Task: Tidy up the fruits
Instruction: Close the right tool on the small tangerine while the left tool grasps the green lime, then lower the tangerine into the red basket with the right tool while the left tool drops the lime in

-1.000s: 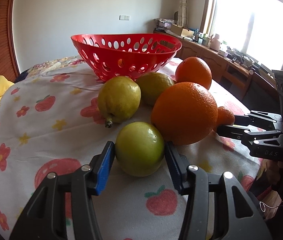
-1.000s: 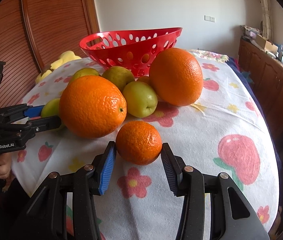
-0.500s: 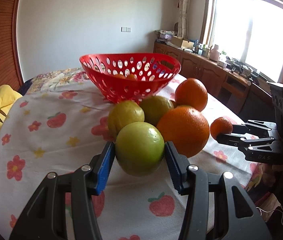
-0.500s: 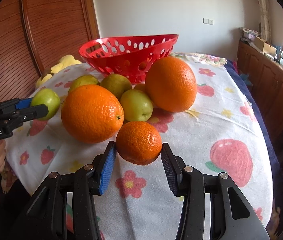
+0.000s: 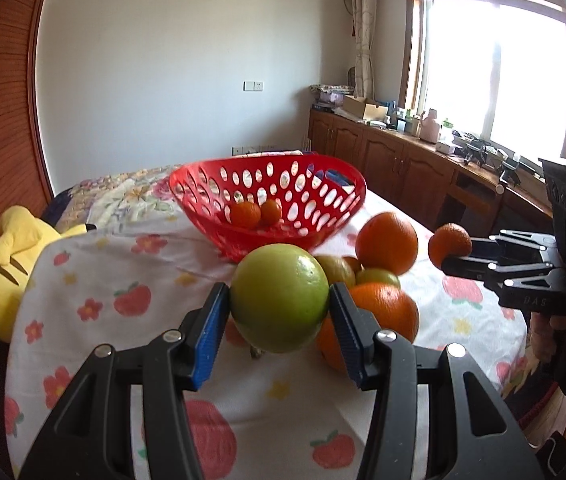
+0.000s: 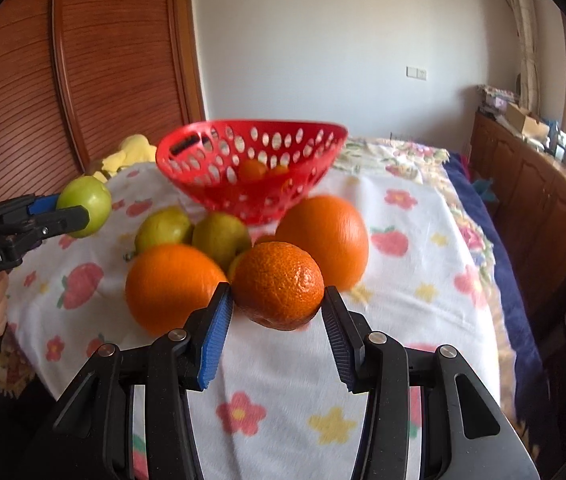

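Both fruits lifted clear of the table.
Left claw (image 5: 279, 312) clamped on green fruit (image 5: 279, 296), right claw (image 6: 277, 308) on mandarin (image 6: 279, 284); red basket (image 6: 251, 200) at 12 o'clock, next.

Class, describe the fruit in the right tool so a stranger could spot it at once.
Find the red basket on the flowered cloth. In front of it, the right tool holds a small mandarin clear of the cloth: smaller and more pitted than the smooth oranges behind.
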Demonstrator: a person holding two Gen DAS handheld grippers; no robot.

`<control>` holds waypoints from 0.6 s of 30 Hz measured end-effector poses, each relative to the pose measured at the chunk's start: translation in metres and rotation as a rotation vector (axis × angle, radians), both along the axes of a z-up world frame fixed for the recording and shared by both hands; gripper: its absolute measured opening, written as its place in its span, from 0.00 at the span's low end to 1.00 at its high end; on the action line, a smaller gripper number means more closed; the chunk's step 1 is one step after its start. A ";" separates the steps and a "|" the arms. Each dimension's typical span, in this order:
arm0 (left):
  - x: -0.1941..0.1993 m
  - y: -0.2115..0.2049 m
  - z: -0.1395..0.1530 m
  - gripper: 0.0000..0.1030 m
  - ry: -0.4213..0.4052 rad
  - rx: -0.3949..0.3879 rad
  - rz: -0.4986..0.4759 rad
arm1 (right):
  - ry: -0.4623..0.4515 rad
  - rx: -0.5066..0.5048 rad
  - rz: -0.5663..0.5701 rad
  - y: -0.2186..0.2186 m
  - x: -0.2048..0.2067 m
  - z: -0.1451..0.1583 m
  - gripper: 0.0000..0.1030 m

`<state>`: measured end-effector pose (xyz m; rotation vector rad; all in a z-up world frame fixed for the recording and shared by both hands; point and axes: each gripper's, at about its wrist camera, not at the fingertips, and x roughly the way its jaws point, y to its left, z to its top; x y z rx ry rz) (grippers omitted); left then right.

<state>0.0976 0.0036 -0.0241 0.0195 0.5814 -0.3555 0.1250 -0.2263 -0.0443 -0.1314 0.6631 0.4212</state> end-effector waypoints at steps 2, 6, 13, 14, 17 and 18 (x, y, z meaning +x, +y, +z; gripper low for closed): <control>0.007 0.000 0.004 0.49 -0.007 -0.001 0.004 | -0.021 -0.003 0.013 0.002 0.007 0.009 0.45; 0.025 0.000 0.011 0.49 -0.023 0.002 0.015 | -0.055 -0.006 0.043 0.007 0.023 0.024 0.45; 0.056 -0.003 0.018 0.49 -0.028 0.010 0.031 | -0.070 -0.016 0.092 0.019 0.056 0.035 0.45; 0.060 -0.002 0.018 0.49 -0.027 0.010 0.034 | -0.069 -0.015 0.102 0.022 0.062 0.036 0.45; 0.069 0.000 0.018 0.49 -0.023 0.009 0.041 | -0.065 -0.021 0.123 0.029 0.076 0.036 0.45; 0.072 0.000 0.018 0.49 -0.021 0.011 0.042 | -0.064 -0.030 0.131 0.033 0.082 0.036 0.45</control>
